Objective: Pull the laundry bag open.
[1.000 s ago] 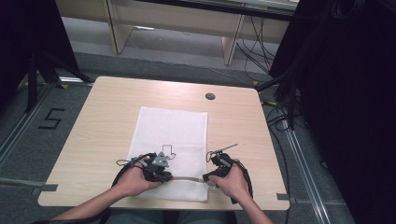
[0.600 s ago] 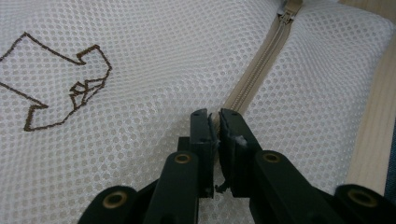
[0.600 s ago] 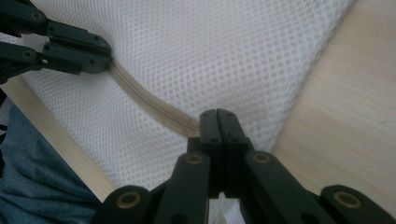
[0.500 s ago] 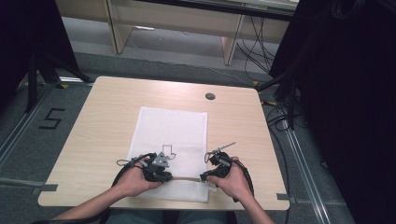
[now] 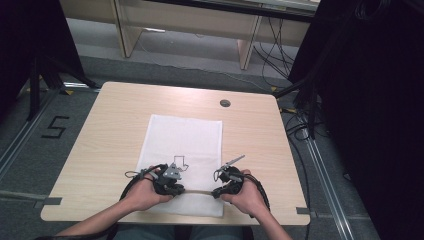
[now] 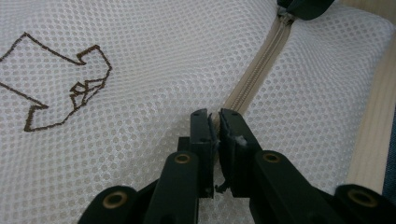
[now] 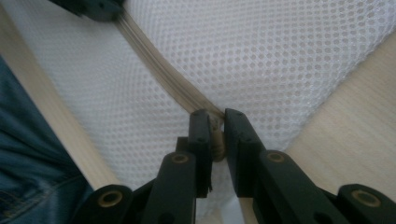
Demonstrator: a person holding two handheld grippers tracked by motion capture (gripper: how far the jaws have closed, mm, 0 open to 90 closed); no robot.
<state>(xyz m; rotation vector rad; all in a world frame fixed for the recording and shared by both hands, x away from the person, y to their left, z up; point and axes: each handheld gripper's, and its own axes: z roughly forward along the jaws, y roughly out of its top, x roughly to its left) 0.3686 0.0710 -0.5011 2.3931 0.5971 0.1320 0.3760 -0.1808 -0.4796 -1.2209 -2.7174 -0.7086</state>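
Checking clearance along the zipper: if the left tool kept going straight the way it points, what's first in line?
Likely the right tool. The left tool is pinched on the beige zipper of the white mesh bag and points along it; the zipper runs clear until the other tool's dark jaws at its far end. Depth is hard to judge.

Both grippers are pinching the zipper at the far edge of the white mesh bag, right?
Not the far edge. The high view shows the left gripper and right gripper gripping the zipper along the near edge of the white mesh bag, closest to the person.
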